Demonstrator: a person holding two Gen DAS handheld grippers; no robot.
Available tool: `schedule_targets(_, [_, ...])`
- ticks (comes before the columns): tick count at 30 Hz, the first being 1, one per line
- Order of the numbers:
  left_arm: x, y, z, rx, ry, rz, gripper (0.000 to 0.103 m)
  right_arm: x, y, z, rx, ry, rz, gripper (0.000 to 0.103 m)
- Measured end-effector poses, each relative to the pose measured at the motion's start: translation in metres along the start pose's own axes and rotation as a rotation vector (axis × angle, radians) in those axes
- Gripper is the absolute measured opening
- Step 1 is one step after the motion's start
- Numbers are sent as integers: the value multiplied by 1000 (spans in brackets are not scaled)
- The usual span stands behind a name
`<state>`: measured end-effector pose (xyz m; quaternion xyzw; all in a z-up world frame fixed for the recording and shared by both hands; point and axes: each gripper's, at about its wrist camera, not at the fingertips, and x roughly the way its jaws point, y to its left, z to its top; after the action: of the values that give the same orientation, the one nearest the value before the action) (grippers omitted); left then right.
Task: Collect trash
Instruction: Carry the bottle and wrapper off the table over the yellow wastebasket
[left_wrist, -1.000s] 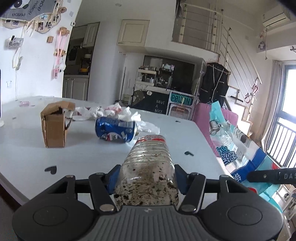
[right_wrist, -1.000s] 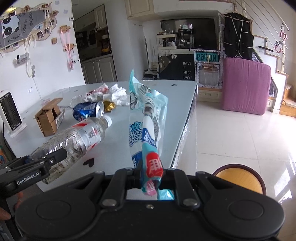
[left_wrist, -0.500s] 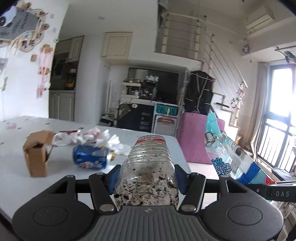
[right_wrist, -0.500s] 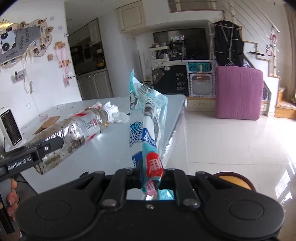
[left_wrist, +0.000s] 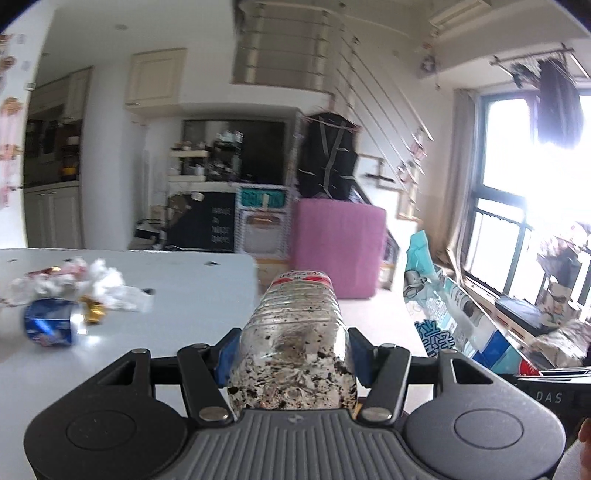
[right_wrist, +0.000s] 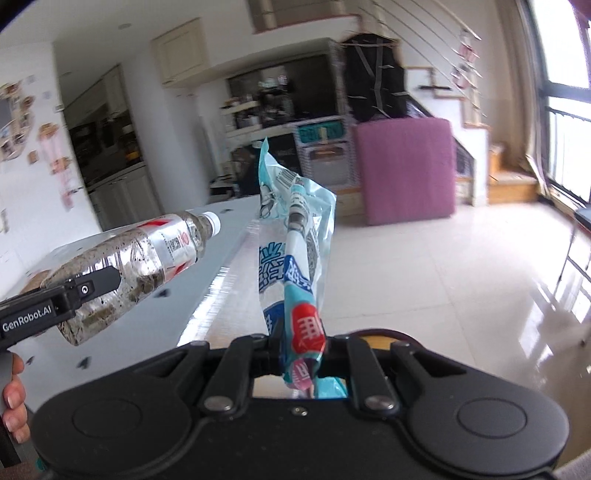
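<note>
My left gripper (left_wrist: 291, 354) is shut on a clear plastic bottle (left_wrist: 295, 332) with dark specks inside and a red-and-white label, held in the air at the table's right edge. It also shows in the right wrist view (right_wrist: 129, 266), at the left. My right gripper (right_wrist: 301, 343) is shut on a blue and white plastic wrapper (right_wrist: 295, 251), which stands upright over the table edge; the wrapper also shows in the left wrist view (left_wrist: 443, 314). On the white table (left_wrist: 184, 295) lie a blue can (left_wrist: 50, 323), a gold foil scrap (left_wrist: 94, 312) and crumpled white plastic (left_wrist: 92, 284).
A pink mattress-like block (left_wrist: 336, 247) stands on the floor beyond the table. The tiled floor (right_wrist: 461, 266) lies to the right, with a window (left_wrist: 517, 206) and clutter beside it. A round brown stool top (right_wrist: 380, 334) shows just under my right gripper.
Both grippers have swung to the right, away from the table, each holding its item. The cardboard box has left the left wrist view, and the can and wrappers have slid to the left.
</note>
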<state>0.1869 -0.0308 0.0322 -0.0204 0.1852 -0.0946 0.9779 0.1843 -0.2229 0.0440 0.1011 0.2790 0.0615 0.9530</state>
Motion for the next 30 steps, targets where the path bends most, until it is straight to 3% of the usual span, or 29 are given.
schedule_targets(14, [109,-72,-31,39,183,-100,60,49,-99,-21,221,103,-81,13])
schedule_targets(24, [194,-71,-70,7,386,-82,60,127,-144,-48,431,269,-74,13])
schedule_targets(30, [234,-61,-77,-6,509,-56,60,170,-146,-57,501,408,-75,13])
